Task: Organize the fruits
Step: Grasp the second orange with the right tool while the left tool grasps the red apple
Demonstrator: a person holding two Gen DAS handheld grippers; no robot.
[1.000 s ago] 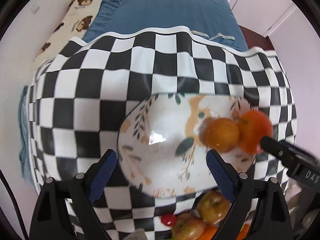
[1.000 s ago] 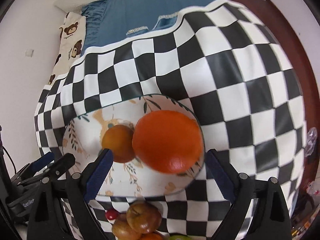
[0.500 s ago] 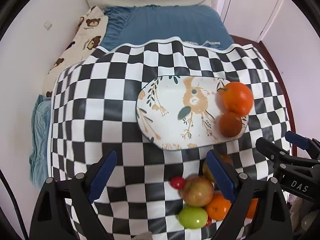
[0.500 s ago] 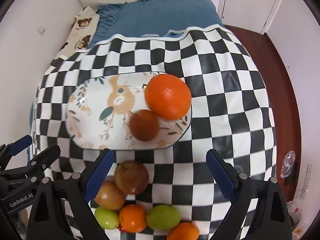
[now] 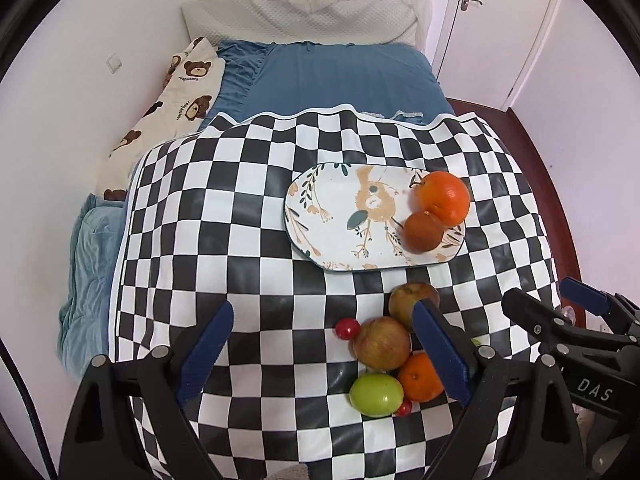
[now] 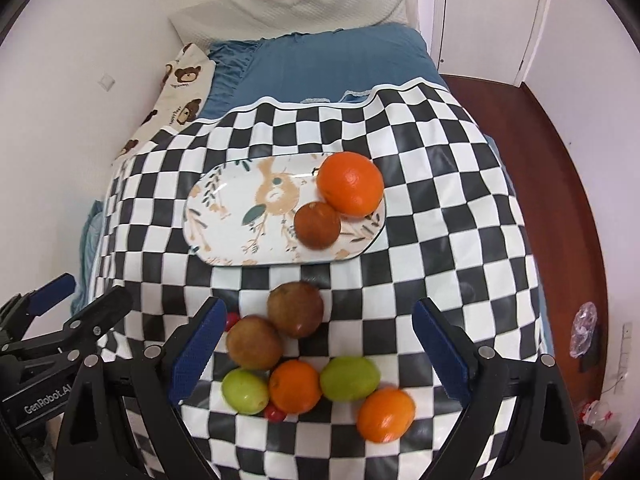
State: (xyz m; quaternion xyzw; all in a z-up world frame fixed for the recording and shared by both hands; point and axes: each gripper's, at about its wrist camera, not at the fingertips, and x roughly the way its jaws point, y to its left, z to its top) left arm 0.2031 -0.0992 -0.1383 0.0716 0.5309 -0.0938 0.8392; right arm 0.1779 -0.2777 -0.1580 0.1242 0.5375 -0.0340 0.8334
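A floral oval plate (image 5: 340, 216) (image 6: 240, 216) lies on the checkered cloth and holds a big orange (image 5: 444, 198) (image 6: 350, 184) and a smaller dark orange (image 5: 423, 232) (image 6: 317, 225) at its right end. Nearer to me lies a loose pile: two brownish apples (image 6: 295, 309) (image 6: 254, 342), two green fruits (image 6: 245, 391) (image 6: 349, 378), two oranges (image 6: 295, 386) (image 6: 385, 414) and small red fruits (image 5: 347, 328). My left gripper (image 5: 320, 356) is open and empty above the pile's left side. My right gripper (image 6: 316, 354) is open and empty above the pile.
The checkered cloth (image 5: 240, 220) covers a table at the foot of a blue bed (image 5: 332, 76). A teddy-bear blanket (image 5: 172, 92) lies at the left. A wooden floor (image 6: 560, 168) and a door (image 6: 484, 12) are at the right.
Both grippers have pulled back and up from the plate. The big orange that sat between the right fingers now rests on the plate, and the loose fruit pile has come into view.
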